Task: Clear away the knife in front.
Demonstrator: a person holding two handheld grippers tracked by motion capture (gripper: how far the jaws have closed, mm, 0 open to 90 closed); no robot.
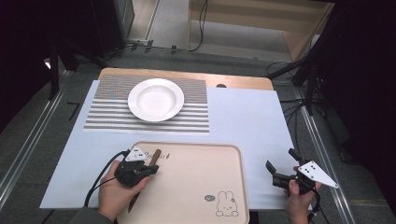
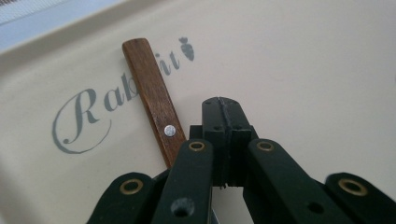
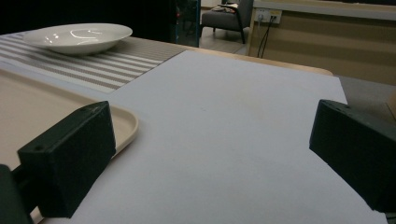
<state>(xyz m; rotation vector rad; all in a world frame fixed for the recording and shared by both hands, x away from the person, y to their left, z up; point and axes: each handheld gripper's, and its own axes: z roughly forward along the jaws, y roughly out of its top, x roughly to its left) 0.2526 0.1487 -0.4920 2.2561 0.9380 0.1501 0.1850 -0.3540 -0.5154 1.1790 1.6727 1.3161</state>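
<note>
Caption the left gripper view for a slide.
Shut hand-held gripper over a beige tray, beside a wooden handle.

left claw (image 1: 140,169): black, white dotted plate, black cable | right claw (image 1: 286,173): black, grey-white triangular plate

Table (image 1: 243,116): wooden top, covered by a pale sheet. Floor (image 1: 187,58): grey carpet around it, paler beyond. Metal rails (image 1: 28,135): flanking the table on both sides. Cables (image 1: 201,23): black, trailing over the far floor. Wooden cabinet (image 1: 280,18): light, at the far side. Chair (image 3: 226,16): grey, in the dim far room. Wall socket (image 3: 268,16): plugs inserted. Surroundings dark.
</note>
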